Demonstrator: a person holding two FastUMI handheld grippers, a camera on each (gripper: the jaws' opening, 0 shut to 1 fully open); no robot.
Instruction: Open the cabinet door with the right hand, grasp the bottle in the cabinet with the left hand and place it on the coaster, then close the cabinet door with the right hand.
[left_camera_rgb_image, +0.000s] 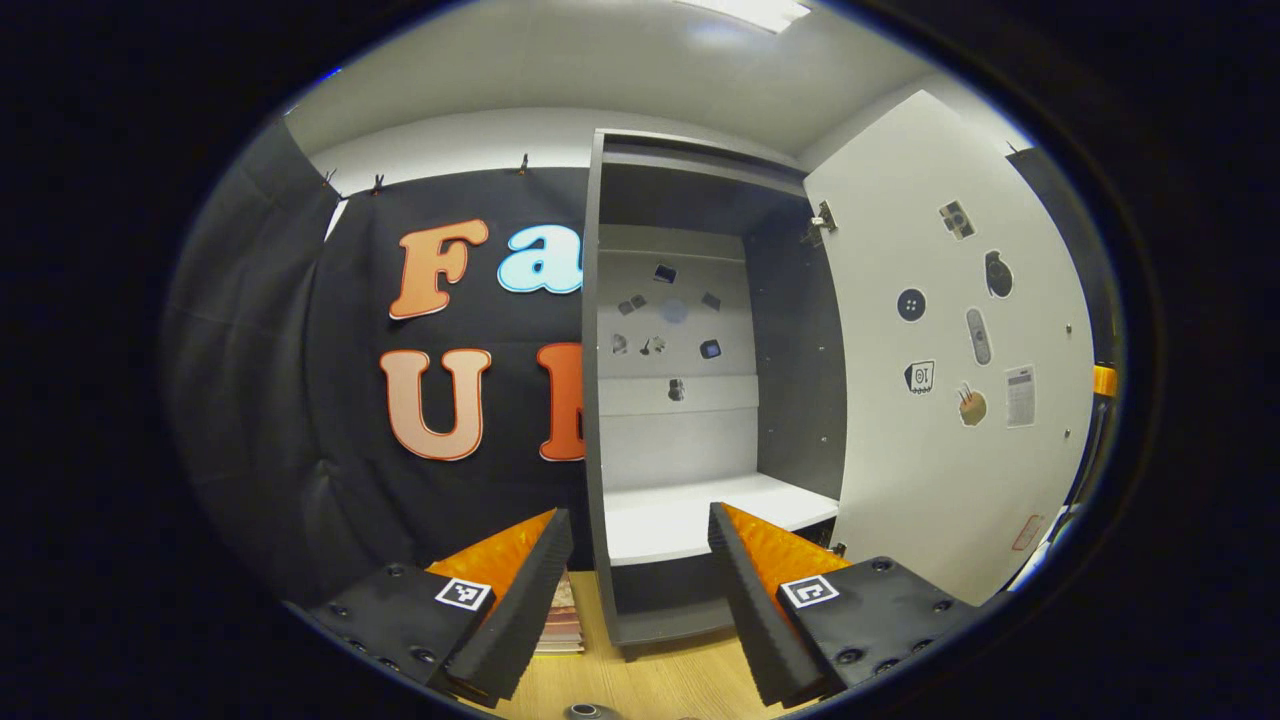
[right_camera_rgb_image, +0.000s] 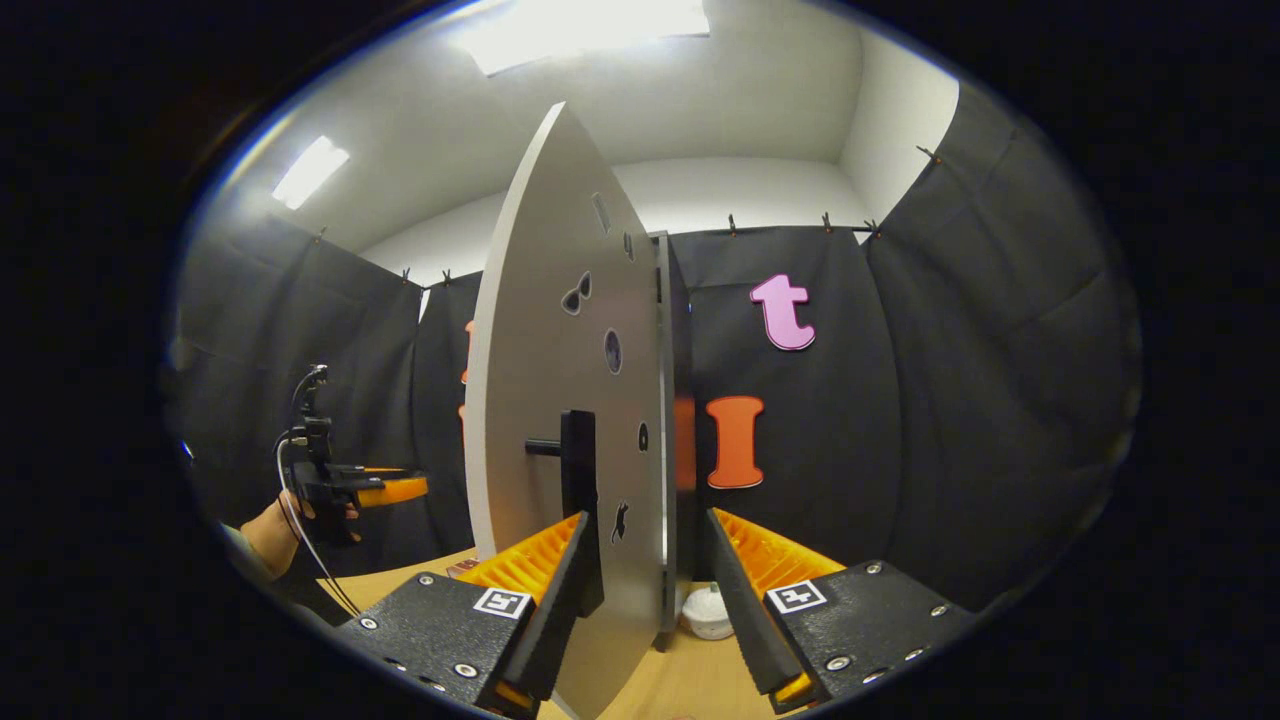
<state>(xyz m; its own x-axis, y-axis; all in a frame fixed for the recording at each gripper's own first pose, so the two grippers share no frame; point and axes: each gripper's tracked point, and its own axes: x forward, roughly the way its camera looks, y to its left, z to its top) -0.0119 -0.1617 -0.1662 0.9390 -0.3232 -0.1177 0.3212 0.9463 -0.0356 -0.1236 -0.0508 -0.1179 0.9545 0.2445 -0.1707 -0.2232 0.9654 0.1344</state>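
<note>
Grey laminate marks out the cabinet (left_camera_rgb_image: 690, 380), and from the left gripper view we see its door (left_camera_rgb_image: 950, 370) swung wide on its hinge, so we judge the opening step done. We count one white shelf (left_camera_rgb_image: 700, 515) inside, and it carries no bottle; several small stickers dot the back panel and the inner face of the door. Low at the edge of that view, on the wooden table (left_camera_rgb_image: 660, 680), a dark round cap-like thing (left_camera_rgb_image: 585, 711) peeks in, and we cannot tell whether it is the bottle or the coaster, so we cannot say how far the placing step has got. Our left gripper (left_camera_rgb_image: 640, 540) faces the shelf with its jaws apart, holding nothing. In the right gripper view the right gripper (right_camera_rgb_image: 645, 545) straddles the edge of the door (right_camera_rgb_image: 570, 400), jaws spread and not pressing it, next to one dark handle (right_camera_rgb_image: 578, 500). We judge closing is what remains. One small white object (right_camera_rgb_image: 707, 610) sits on the table behind the door. Farther left, a hand (right_camera_rgb_image: 275, 530) holds the other gripper.
</note>
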